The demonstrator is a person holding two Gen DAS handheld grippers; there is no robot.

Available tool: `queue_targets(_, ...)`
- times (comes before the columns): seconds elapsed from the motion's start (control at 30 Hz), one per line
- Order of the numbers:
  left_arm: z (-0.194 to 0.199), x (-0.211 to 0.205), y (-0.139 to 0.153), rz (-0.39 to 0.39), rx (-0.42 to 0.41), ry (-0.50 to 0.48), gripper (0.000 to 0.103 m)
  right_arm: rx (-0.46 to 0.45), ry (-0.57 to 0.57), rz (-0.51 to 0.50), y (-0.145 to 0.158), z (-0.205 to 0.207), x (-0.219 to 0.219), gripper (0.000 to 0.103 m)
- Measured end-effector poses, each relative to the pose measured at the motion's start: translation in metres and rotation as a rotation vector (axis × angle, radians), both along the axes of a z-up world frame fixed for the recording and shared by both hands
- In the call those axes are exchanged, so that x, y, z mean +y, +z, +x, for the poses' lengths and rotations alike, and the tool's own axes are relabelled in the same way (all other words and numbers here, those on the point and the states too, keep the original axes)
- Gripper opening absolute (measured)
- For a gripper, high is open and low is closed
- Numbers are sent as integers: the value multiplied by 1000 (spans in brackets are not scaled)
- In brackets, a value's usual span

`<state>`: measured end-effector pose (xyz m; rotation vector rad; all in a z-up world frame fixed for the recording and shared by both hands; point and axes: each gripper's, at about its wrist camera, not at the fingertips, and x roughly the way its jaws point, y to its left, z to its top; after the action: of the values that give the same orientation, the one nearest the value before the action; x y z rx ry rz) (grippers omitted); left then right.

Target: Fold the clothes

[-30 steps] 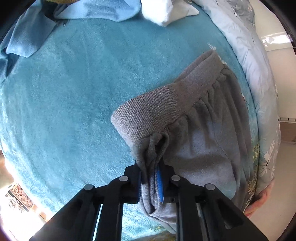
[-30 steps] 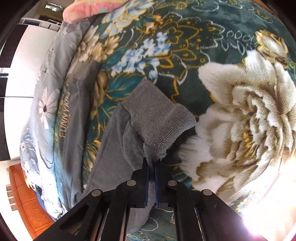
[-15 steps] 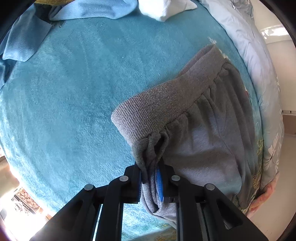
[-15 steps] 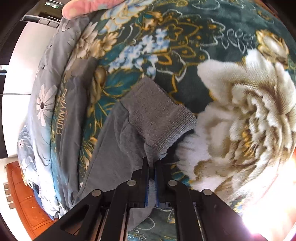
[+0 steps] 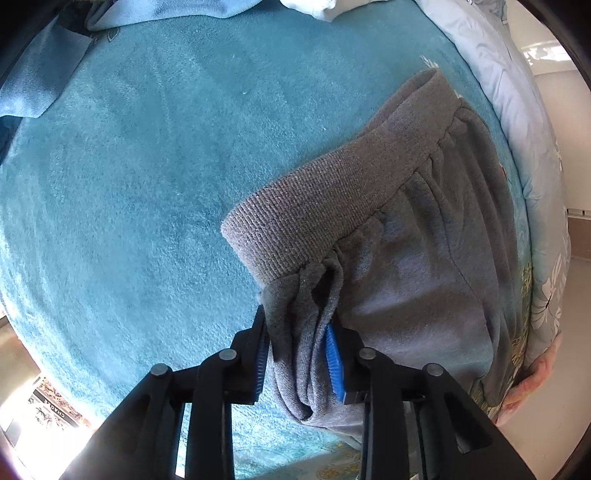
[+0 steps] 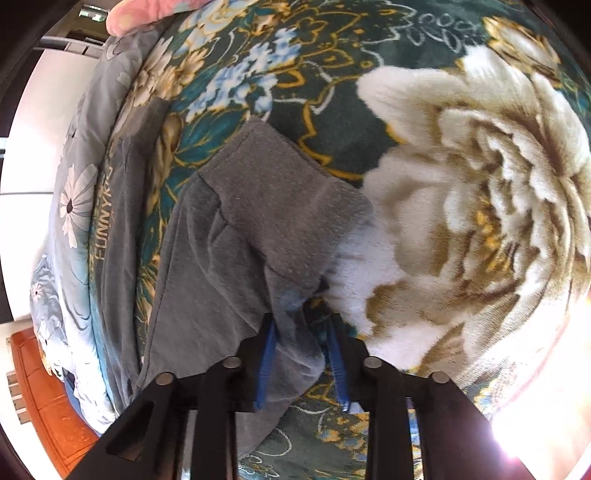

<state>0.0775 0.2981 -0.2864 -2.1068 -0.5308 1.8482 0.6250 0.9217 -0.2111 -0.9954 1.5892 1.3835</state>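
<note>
Grey sweatpants (image 5: 406, 277) lie on a teal plush blanket (image 5: 147, 184), the ribbed waistband (image 5: 332, 192) towards the far side. My left gripper (image 5: 297, 332) straddles a bunched fold just below the waistband. Its jaws are opening and the cloth sits loose between the blue pads. In the right wrist view the ribbed leg cuff (image 6: 291, 214) rests on a floral blanket (image 6: 461, 184). My right gripper (image 6: 301, 332) is over the leg fabric beside the cuff. Its jaws are also opening, with grey cloth between them and a gap at the right pad.
A grey shirt with lettering (image 6: 118, 206) lies along the bed's left edge. Light blue cloth (image 5: 166, 11) and a white garment (image 5: 314, 5) sit at the far side of the teal blanket. A grey flowered quilt (image 5: 517, 110) drapes the bed's edge. Orange wood (image 6: 44, 387) shows below.
Both grippers, earlier clamped tight on the grey fabric, now have their pads spread apart and the pinched folds have slackened. The right gripper has come lower over the cuff.
</note>
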Motion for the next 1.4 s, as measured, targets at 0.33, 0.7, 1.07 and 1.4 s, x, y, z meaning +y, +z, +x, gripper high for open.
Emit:
queue_targets(0.33,1,-4,-4,-6,10,-10,34,28,22,-11,-5,-12,-22,32)
queue_targets(0.7,-2,-18,29,93,35,45,12,113,8,89,49,-26,-22,5)
queue_targets(1.07,-38,88,101,287,-58,155,12,173,41,176,119,-102,42,5)
queue_targets(1.4,-87,151,94,260,-100,169,13,124,112,163,102,-221,109,5)
